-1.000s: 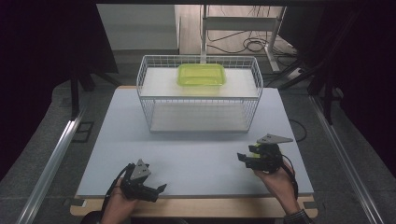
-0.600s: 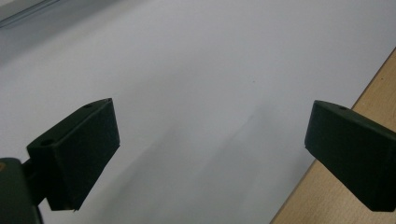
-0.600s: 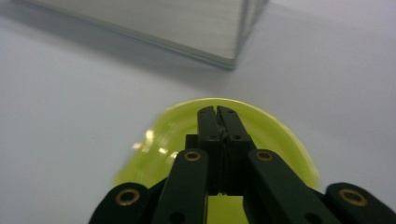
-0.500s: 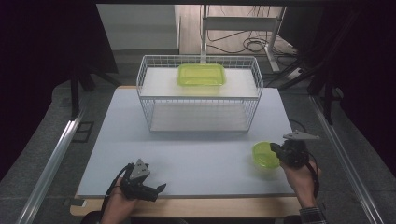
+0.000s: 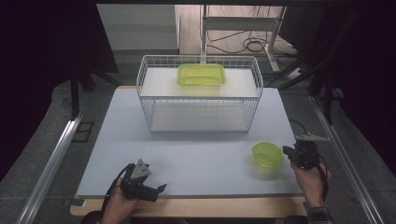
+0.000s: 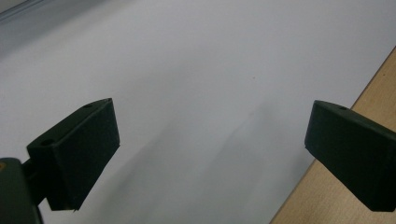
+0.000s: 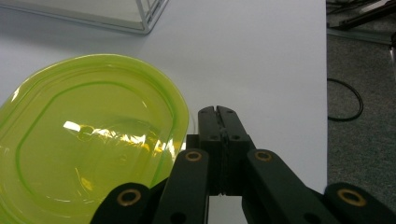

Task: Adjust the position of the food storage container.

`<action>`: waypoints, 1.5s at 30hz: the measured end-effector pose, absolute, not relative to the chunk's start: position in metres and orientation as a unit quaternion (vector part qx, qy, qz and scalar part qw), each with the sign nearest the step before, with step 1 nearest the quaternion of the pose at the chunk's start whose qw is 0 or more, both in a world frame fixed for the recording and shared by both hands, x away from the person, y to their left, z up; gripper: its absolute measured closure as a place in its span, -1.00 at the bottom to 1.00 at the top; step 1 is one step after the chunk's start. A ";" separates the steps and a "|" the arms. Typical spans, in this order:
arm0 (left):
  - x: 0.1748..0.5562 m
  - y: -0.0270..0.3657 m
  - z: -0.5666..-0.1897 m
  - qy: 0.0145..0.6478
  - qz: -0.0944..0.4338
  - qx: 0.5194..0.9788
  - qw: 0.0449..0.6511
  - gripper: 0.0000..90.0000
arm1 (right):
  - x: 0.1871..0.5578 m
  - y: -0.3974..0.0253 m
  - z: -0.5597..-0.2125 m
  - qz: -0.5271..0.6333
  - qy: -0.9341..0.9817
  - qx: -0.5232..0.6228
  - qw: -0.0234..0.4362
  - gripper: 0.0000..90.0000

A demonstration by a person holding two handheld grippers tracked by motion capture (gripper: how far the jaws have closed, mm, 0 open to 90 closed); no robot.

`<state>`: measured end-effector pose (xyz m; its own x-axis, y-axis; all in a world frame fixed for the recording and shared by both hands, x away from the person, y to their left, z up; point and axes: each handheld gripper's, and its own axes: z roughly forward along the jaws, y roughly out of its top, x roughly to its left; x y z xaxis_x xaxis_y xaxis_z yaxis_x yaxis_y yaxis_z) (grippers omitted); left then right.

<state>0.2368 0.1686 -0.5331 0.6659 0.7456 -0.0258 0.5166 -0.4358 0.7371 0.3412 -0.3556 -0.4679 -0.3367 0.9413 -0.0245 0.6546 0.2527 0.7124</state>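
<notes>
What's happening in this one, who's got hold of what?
A person works with two handheld grippers at a white table. The right gripper is shut, its jaws pressed together beside a round green container; whether it pinches the rim is unclear. The left gripper rests open near the front edge. A green rectangular tray sits on the wire basket.

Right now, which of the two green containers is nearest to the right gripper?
The round green container on the table, beside the right gripper; the rectangular green container sits on the wire rack.

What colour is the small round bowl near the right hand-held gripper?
The bowl is translucent yellow-green, seen best in the right gripper view.
</notes>
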 end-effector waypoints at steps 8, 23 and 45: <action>0.237 0.168 -0.534 0.378 0.153 0.835 0.370 -0.94 | 0.341 -0.348 -0.470 0.315 0.754 0.536 0.215 0.98; 0.237 0.167 -0.534 0.376 0.152 0.837 0.367 -0.94 | 0.337 -0.313 -0.475 0.326 0.780 0.506 0.171 0.98; 0.237 0.166 -0.535 0.372 0.150 0.842 0.361 -0.94 | 0.325 -0.296 -0.483 0.340 0.800 0.484 0.103 0.96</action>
<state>0.2372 0.1661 -0.5347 0.6782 0.7347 -0.0156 0.5173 -0.4622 0.7203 0.3248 -0.2955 -0.4831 -0.5108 0.8440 0.1634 0.7037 0.3012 0.6435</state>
